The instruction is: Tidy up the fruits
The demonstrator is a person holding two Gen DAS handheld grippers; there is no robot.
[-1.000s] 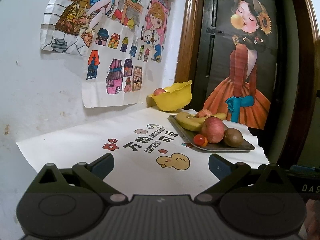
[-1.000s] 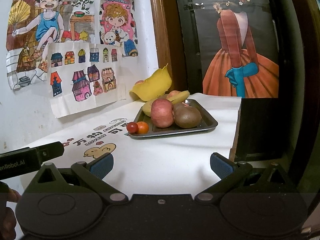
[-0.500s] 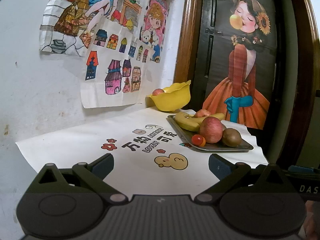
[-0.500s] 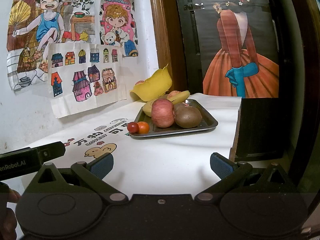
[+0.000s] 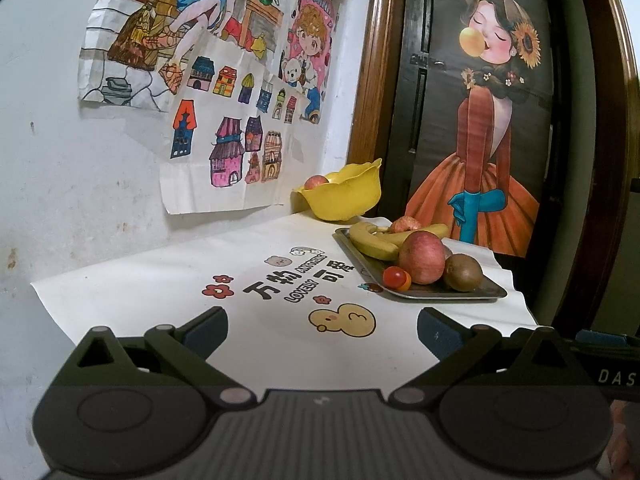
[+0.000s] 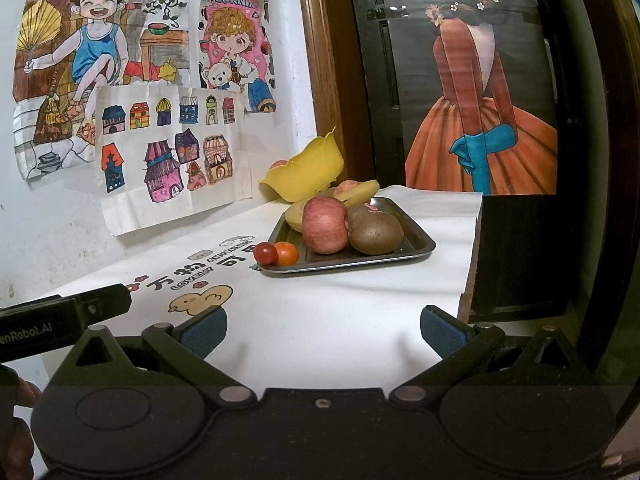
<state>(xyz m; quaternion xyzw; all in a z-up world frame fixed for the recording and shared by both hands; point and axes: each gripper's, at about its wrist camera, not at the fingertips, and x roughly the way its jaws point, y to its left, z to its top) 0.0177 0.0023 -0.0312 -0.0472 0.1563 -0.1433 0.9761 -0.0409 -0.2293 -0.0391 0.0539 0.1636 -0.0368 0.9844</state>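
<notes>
A metal tray (image 5: 472, 293) (image 6: 416, 238) on the white table cover holds a red apple (image 5: 422, 257) (image 6: 324, 225), a brown kiwi (image 5: 464, 272) (image 6: 376, 233), bananas (image 5: 370, 242), two cherry tomatoes (image 5: 396, 277) (image 6: 276, 253) and another apple (image 5: 406, 224) at the back. Behind the tray a yellow bowl (image 5: 344, 196) (image 6: 306, 178) carries one apple (image 5: 316, 182). My left gripper (image 5: 322, 332) is open, empty, well short of the tray. My right gripper (image 6: 324, 330) is open and empty too, nearer the table's front.
The wall with paper drawings (image 5: 224, 92) runs along the left. A dark door with a painted figure (image 5: 488, 120) stands behind the table. The table's right edge (image 6: 472, 248) drops off beside the tray. The left gripper's body (image 6: 64, 320) shows at the right view's left.
Both views drift only slightly; the tray and fruit stay put and both grippers remain open.
</notes>
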